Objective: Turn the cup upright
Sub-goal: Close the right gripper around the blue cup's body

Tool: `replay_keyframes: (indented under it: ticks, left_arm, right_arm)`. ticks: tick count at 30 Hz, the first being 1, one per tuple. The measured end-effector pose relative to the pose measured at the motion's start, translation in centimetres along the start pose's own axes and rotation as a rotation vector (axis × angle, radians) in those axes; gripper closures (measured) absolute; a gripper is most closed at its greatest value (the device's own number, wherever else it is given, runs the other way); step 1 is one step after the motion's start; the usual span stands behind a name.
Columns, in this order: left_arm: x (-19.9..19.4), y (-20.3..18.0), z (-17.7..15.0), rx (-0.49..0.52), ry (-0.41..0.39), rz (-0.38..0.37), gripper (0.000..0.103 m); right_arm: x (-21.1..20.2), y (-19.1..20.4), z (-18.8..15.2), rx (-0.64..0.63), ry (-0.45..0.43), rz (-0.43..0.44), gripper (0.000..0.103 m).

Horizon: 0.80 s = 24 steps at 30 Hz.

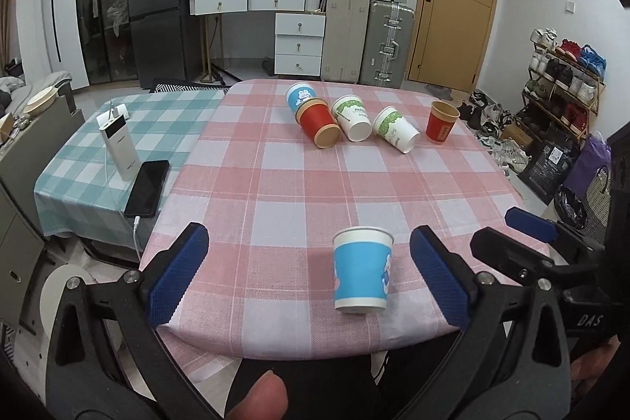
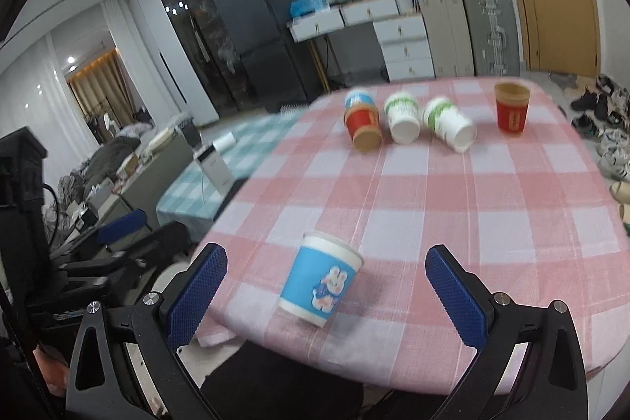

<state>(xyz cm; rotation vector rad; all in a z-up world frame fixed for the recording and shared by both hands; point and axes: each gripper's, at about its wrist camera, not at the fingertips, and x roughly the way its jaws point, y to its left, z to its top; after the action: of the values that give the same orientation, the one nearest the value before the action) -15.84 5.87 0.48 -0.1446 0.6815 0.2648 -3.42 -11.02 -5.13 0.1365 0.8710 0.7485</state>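
Observation:
A blue paper cup with a rabbit print [image 1: 362, 270] stands upright near the front edge of the pink checked table [image 1: 299, 191]; it also shows in the right wrist view [image 2: 321, 284]. My left gripper [image 1: 311, 282] is open, its blue pads either side of the cup and apart from it. My right gripper [image 2: 327, 298] is open around the same cup without touching; it also shows at the right of the left wrist view [image 1: 508, 235]. At the far side lie a blue cup [image 1: 300, 96], a red cup [image 1: 318, 124] and two white-green cups [image 1: 351, 117] [image 1: 395, 128] on their sides. A red cup [image 1: 441, 122] stands upright.
A lower table with teal checked cloth [image 1: 78, 160] stands to the left, holding a white power bank [image 1: 118, 148] and a black phone [image 1: 147, 187] on a cable. A shoe rack [image 1: 563, 85] and bags stand to the right. Suitcases and drawers stand behind.

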Motion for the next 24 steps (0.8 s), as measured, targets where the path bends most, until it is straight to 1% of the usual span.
replay_keyframes:
  ticks: [1,3,5,7,9,11,13,16,18,19,21,24]
  left_arm:
    - [-0.1,0.3,-0.3,-0.005,-0.003,-0.001,0.001]
    - [-0.4,1.1,-1.1,-0.019,-0.006,0.001,0.001]
    - [-0.3,2.0,-2.0,-0.033,0.006,0.012,0.001]
    - [-0.3,3.0,-2.7,-0.053,0.016,0.018,0.001]
    - [-0.1,4.0,-3.2,-0.071,0.025,0.022,0.001]
    - [0.3,4.9,-3.7,-0.084,0.028,0.043,0.001]
    - [0.7,5.5,-4.2,-0.089,0.039,0.031,0.001]
    - [1.6,6.3,-4.9,-0.111,0.063,0.029,0.001]
    - [2.1,6.8,-5.2,-0.126,0.078,0.019,0.001]
    - [2.4,6.9,-5.3,-0.132,0.083,0.014,0.001]
    - [3.0,7.2,-5.5,-0.14,0.093,0.001,0.001]
    - [3.7,7.1,-5.6,-0.143,0.106,-0.006,0.001]
  right_arm:
    - [0.8,-0.1,-0.2,0.003,0.035,-0.012,0.0]
    - [2.5,-0.5,-0.4,0.022,0.099,-0.002,0.0]
    - [4.9,-1.3,-0.6,0.075,0.187,0.042,0.0]
    - [7.3,-2.5,-0.6,0.156,0.272,0.081,0.0]
    - [9.5,-3.4,-0.4,0.212,0.334,0.113,0.0]
    - [11.6,-4.1,-0.1,0.261,0.413,0.147,0.0]
    - [13.5,-4.7,0.3,0.307,0.471,0.188,0.0]
    - [15.6,-5.4,0.7,0.367,0.541,0.215,0.0]
    - [16.6,-5.8,1.1,0.41,0.573,0.244,0.0]
    - [17.2,-6.0,1.2,0.422,0.587,0.243,0.0]
    - [17.7,-5.9,1.6,0.43,0.606,0.253,0.0]
    - [18.3,-5.9,2.2,0.434,0.612,0.236,0.0]
